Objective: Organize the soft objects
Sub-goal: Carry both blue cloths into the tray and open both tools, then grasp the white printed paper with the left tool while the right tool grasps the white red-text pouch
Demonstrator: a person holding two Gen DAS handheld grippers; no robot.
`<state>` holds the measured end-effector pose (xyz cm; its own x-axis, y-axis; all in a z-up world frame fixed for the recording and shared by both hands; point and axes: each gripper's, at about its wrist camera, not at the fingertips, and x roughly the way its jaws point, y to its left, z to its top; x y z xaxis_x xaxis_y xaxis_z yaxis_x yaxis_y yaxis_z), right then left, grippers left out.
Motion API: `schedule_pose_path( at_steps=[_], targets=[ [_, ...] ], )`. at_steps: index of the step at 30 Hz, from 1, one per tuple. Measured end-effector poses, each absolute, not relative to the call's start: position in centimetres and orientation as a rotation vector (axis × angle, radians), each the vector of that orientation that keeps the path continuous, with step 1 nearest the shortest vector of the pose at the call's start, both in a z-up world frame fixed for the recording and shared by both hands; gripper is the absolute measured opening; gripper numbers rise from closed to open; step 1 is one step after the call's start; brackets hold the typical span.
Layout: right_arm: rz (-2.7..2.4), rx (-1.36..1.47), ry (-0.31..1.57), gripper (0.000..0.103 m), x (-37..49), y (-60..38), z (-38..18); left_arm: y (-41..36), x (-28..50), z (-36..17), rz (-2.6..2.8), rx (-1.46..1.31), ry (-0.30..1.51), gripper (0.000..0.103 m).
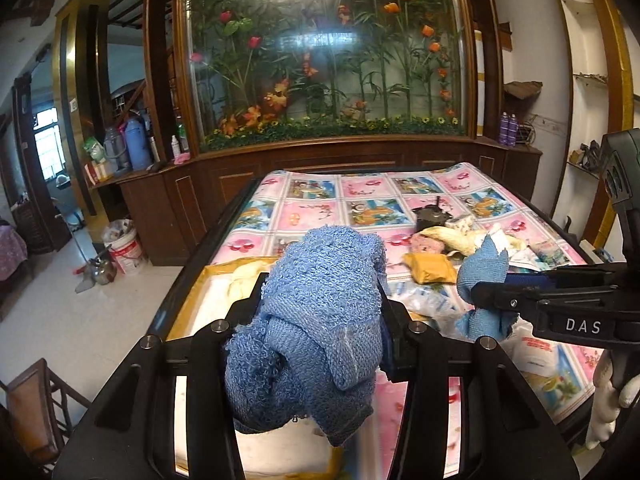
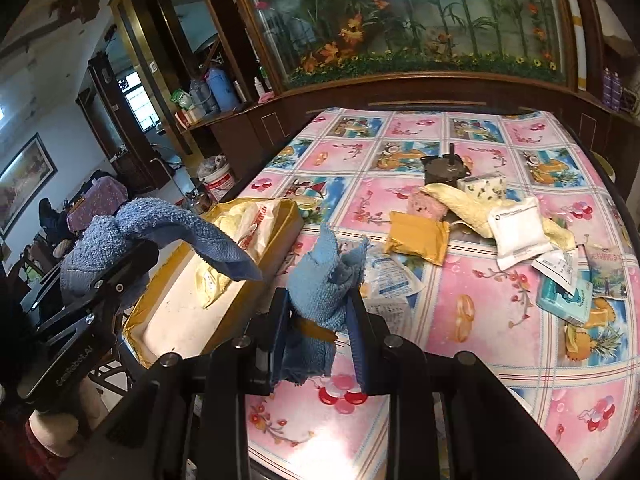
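Observation:
My left gripper (image 1: 324, 300) is shut on a thick, bunched dark blue terry towel (image 1: 316, 320) that fills the middle of the left wrist view. It hangs over an open yellow box (image 1: 188, 308) with a white inside. In the right wrist view that left gripper (image 2: 132, 256) is at the left, and the towel's (image 2: 180, 236) tail droops over the box (image 2: 286, 220). My right gripper (image 2: 320, 300) is shut on a small light blue cloth (image 2: 324, 280), just right of the box. It enters the left wrist view from the right (image 1: 480, 294), holding the cloth (image 1: 484, 272).
A pale yellow cloth (image 2: 212, 280) and a plastic bag (image 2: 260, 224) lie in the box. On the pink patterned tablecloth (image 2: 480, 360) are a yellow cloth (image 2: 460, 204), pink sponge (image 2: 426, 204), yellow padded envelope (image 2: 416, 236), white pouch (image 2: 516, 228), black object (image 2: 444, 168) and several packets (image 2: 568, 292).

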<state>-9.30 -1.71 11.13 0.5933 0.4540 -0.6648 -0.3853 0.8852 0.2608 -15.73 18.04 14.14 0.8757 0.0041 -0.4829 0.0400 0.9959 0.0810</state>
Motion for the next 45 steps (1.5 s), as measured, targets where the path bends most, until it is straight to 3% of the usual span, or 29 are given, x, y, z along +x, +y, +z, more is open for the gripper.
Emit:
schedule_pose_path(
  at_steps=[15,28,31,35,45],
  targets=[
    [0.707,0.079,0.877,0.028,-5.4,9.8,9.5,30.8,-6.3,10.5,0.095,-0.047,0.679,0.045],
    [0.733,0.025,1.083,0.03,-2.6,15.0,3.1,33.9,0.5,4.7,0.092,-0.175,0.849,0.05],
    [0.729,0.006,1.088,0.034,-2.7,15.5,2.8,34.7,0.2,5.0,0.074,-0.232,0.843,0.052],
    [0.733,0.019,1.065,0.052,-2.9,15.4,3.3,35.8,-0.2,6.0,0.031,-0.336,0.844,0.052],
    [0.703,0.161,0.933,0.053,-4.5,7.0,7.6,32.2,-5.0,11.9,-0.065,-0.3,0.734,0.052]
  ],
)
